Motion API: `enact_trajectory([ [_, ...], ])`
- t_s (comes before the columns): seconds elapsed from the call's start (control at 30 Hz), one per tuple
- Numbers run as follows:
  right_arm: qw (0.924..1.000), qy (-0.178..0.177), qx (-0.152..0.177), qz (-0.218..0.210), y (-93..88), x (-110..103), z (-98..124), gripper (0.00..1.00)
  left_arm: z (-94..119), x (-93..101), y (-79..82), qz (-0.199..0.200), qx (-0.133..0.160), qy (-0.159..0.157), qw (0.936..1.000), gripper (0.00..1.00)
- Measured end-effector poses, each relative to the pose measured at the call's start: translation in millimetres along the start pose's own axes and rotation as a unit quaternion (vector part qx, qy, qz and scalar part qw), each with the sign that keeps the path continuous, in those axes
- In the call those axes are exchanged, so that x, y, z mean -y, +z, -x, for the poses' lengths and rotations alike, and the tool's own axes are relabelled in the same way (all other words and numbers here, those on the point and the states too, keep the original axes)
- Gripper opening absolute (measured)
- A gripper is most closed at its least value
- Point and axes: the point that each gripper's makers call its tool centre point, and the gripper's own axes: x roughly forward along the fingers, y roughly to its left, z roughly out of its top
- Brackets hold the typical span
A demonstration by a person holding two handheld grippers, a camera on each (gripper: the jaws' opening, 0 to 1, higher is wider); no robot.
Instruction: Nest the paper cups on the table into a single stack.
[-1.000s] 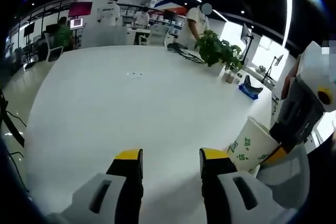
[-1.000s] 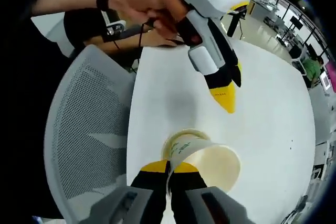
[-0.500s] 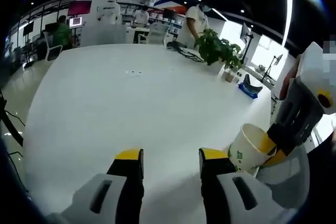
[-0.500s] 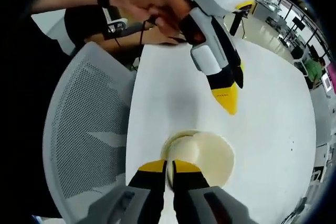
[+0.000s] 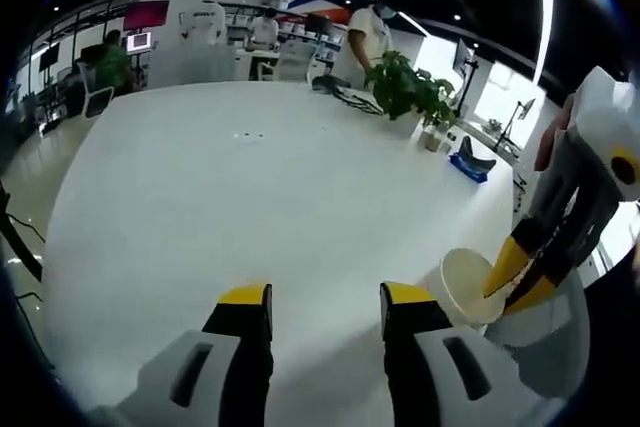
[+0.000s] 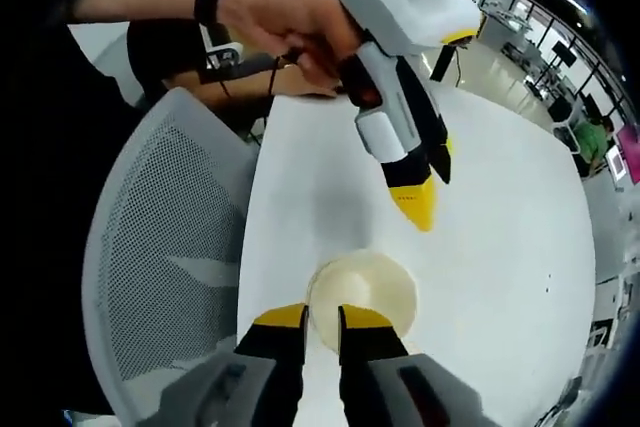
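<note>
Compared with a second ago, the paper cup has swung from tilted, with its printed side showing, to upright, its open mouth now facing the right gripper view. It stands on the white table at the near edge, just beside the mesh-backed chair.

Right gripper: jaws a little apart, straddling the cup's near rim, one tip inside and one outside; whether they press the wall, I cannot tell. In the left gripper view the same cup sits low right with the right gripper's yellow tips across its rim.

Left gripper: jaws spread, holding nothing, above bare table. Potted plant at the far edge.
</note>
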Motion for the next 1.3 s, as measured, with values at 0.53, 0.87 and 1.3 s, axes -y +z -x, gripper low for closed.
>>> enact_trajectory([
  [0.53, 0.9867, -0.089, 0.111, -0.079, -10.9, 20, 29, 0.31, 5, 9.5, -11.2, 0.001, -0.009, -0.024, 0.9997, 0.42],
  [0.87, 0.9748, -0.103, 0.145, -0.134, -32.6, 14, 18, 0.42, 14, 23.1, -26.7, 0.014, -0.012, -0.052, 0.9985, 0.43],
  [1.3, 0.9656, -0.103, 0.167, -0.171, -38.0, 10, -4, 0.53, 22, 40.1, -46.6, -0.059, -0.034, -0.099, 0.9928, 0.53],
])
